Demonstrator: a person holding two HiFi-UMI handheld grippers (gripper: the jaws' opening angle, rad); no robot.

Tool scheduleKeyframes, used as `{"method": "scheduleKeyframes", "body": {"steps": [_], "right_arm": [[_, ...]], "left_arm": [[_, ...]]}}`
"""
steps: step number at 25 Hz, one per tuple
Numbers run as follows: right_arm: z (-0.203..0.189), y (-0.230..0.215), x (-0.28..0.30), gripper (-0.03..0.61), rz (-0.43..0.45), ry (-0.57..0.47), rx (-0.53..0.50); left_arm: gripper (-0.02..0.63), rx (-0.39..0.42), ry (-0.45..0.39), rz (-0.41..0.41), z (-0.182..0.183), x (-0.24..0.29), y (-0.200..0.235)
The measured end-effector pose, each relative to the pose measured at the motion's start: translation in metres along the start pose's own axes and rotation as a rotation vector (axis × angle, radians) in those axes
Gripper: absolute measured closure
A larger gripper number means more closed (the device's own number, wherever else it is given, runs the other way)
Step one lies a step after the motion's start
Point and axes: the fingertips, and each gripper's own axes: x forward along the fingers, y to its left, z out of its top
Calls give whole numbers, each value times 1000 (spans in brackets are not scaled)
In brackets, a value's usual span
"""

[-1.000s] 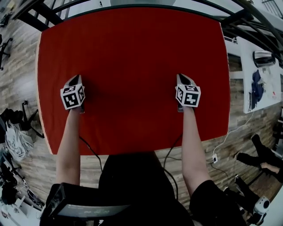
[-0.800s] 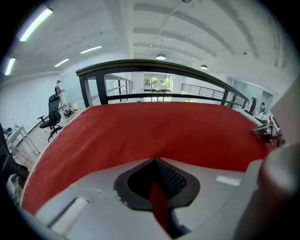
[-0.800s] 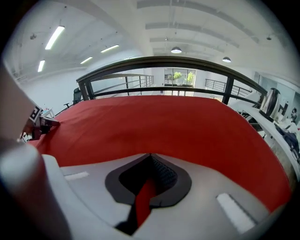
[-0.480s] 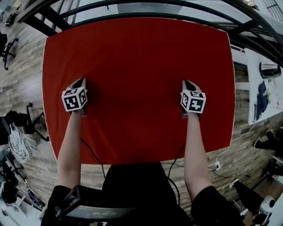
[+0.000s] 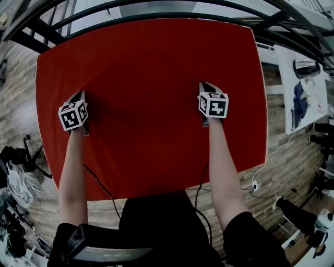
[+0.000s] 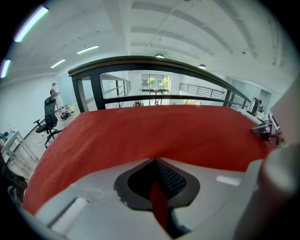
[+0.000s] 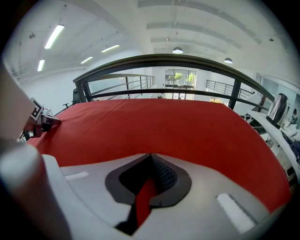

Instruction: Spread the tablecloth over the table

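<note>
One red tablecloth [image 5: 151,68] is lying flat over the bench, covering its top so that the bench itself is not showing. The cloth is stretching out ahead of both sets of jaws, spreading wide to either side of them and running back behind them toward the person.

Two grippers are working on it, each carrying one marker cube. The left gripper [image 5: 79,96] is pressing its jaws together on a thin fold of the cloth, and a narrow red strip is showing between them in the left gripper view. The right gripper [image 5: 205,85] is doing the same, its jaws closed tight on one red pinch of the fabric. The two grippers are sitting well apart, with a broad stretch of cloth lying between them.

Two bare forearms are reaching in from behind the jaws, and two black cables [image 5: 102,183] are trailing back from them toward the person.

Ahead of the jaws, past the far edge, one dark railing [image 5: 156,15] is curving across. Out to the right of the right jaws, one white side table [image 5: 292,104] is carrying a kettle [image 5: 307,68] and a blue item [image 5: 301,101]. Far to the left of the left jaws, one office chair [image 6: 47,124] is standing on the wooden floor [image 5: 21,78].

In each gripper view the grey gripper body is blocking the nearest strip of cloth.
</note>
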Motion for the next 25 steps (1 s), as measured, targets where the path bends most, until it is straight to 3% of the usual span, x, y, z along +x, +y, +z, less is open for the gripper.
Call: {"method": "scheduleKeyframes", "body": {"steps": [12, 17, 25], "right_arm": [[21, -9, 14, 569, 29, -1, -54], [18, -11, 11, 569, -23, -18, -94], [21, -10, 14, 569, 13, -7, -58]], "left_arm": [[607, 16, -17, 29, 18, 8, -7], [607, 25, -13, 18, 16, 16, -8], [607, 44, -16, 8, 19, 19, -7]]}}
